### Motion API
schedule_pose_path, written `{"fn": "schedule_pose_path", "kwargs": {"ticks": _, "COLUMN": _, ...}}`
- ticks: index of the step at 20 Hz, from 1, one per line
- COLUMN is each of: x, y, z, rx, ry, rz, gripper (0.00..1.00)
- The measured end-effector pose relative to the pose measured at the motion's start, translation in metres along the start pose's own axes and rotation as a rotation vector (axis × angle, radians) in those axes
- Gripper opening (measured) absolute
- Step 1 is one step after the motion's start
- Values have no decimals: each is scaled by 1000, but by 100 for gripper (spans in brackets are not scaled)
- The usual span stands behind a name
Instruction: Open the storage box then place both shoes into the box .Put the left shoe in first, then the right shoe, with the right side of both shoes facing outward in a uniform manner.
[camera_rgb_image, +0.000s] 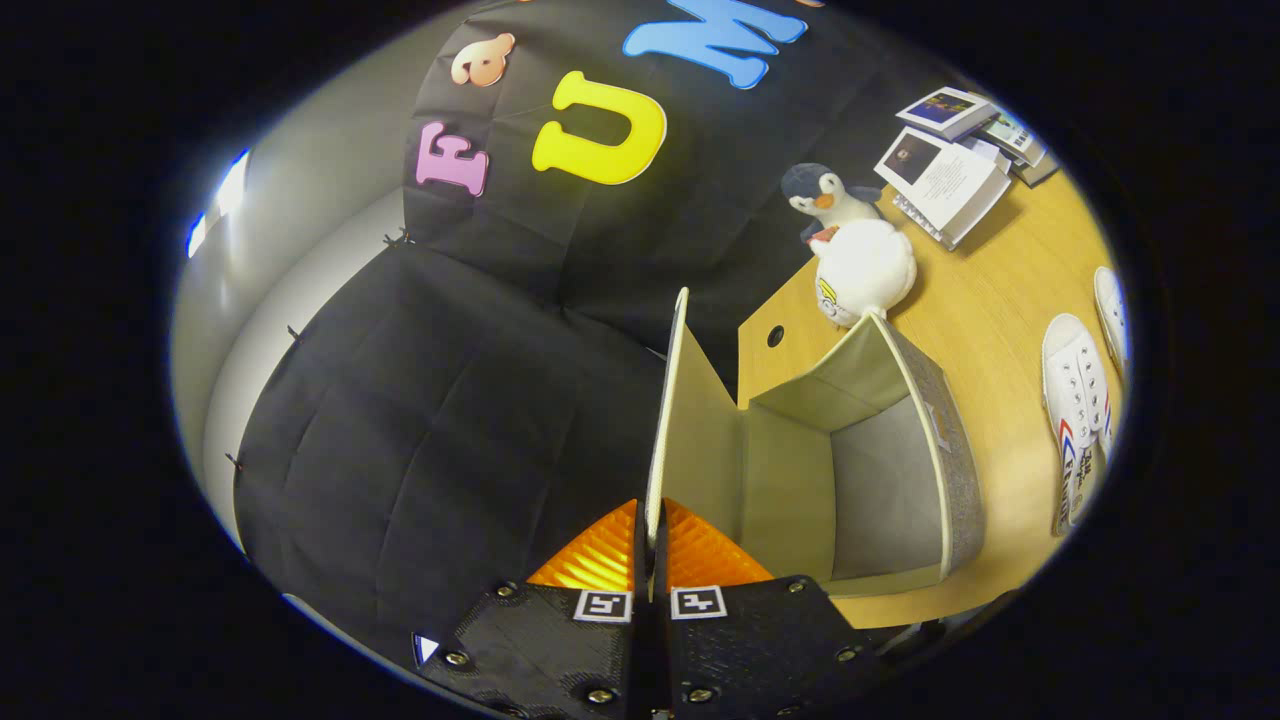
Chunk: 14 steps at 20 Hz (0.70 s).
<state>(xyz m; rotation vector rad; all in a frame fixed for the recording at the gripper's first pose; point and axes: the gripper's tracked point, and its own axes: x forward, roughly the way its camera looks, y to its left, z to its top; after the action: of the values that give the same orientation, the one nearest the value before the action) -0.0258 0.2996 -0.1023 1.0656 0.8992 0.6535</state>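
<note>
Two shoes (1078, 420) partly cut off beside open storage box (900, 470), tongs (651, 530) clamped on its raised lid (690, 420)

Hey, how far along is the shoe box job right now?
Opening is nearly done: the claw is shut on the lid, which stands raised, and the storage box beside it looks empty. Both shoes are left: one white shoe and another lie on the table beyond the box.
</note>
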Motion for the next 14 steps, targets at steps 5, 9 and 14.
{"fn": "schedule_pose_path", "kwargs": {"ticks": 5, "x": 24, "y": 29, "z": -17, "rx": -22, "ry": 13, "rz": 9, "gripper": 0}}
{"fn": "schedule_pose_path", "kwargs": {"ticks": 9, "x": 43, "y": 48, "z": -34, "rx": -41, "ry": 30, "rz": 7, "gripper": 0}}
{"fn": "schedule_pose_path", "kwargs": {"ticks": 14, "x": 69, "y": 71, "z": -54, "rx": -110, "ry": 57, "rz": 16, "gripper": 7}}
